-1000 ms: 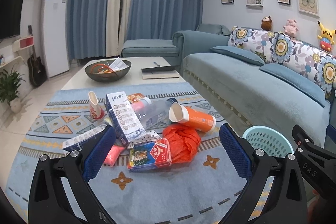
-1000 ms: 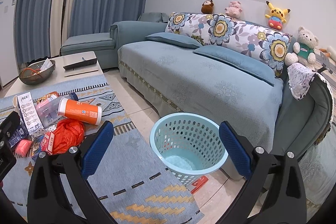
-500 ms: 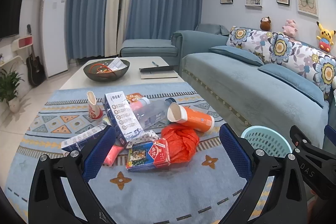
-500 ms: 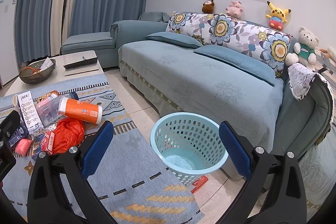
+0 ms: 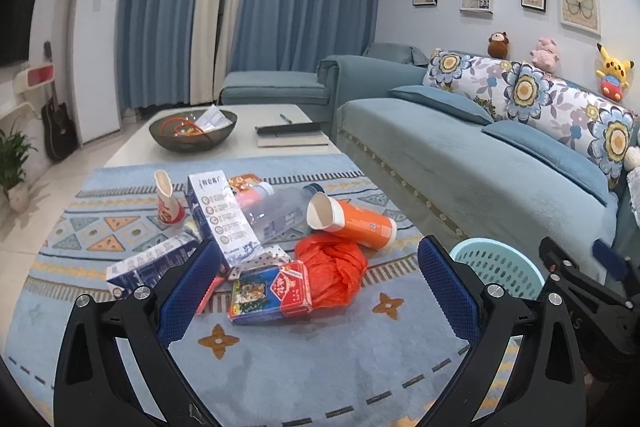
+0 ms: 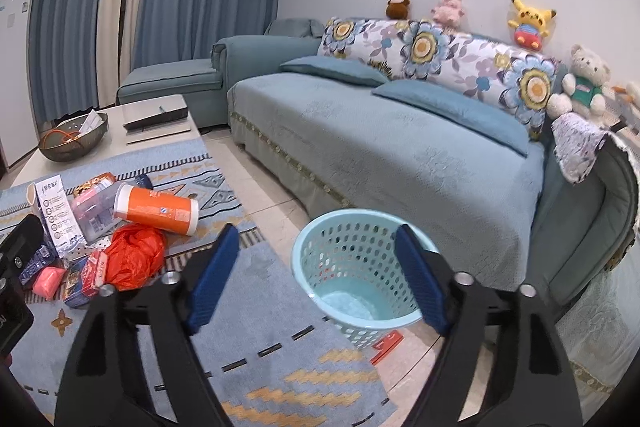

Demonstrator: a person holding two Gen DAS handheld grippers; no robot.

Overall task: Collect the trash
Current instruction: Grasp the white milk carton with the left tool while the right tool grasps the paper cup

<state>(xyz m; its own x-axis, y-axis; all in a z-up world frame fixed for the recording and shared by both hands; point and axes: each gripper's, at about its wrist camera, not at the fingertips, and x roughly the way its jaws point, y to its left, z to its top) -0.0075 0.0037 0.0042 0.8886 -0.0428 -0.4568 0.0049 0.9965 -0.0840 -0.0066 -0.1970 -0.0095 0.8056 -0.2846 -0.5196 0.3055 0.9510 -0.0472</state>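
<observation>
The left gripper (image 5: pixel 318 281) hangs over the rug (image 5: pixel 280 359) with its jaws spread wide and nothing in them. Just ahead, between the jaws, lies the trash: a red packet (image 5: pixel 271 291), an orange bag (image 5: pixel 334 269) and an orange tube (image 5: pixel 352 221). The right gripper (image 6: pixel 316 277) also has its jaws released and bare, with the basket (image 6: pixel 352 267) between them on the floor.

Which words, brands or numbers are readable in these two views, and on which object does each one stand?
"S": a lone letter on the right gripper's body, in the left wrist view.
White carton: printed characters, too blurred to read.
Red and blue packet: white characters, too blurred.
Orange canister: small blue mark, unreadable.
</observation>
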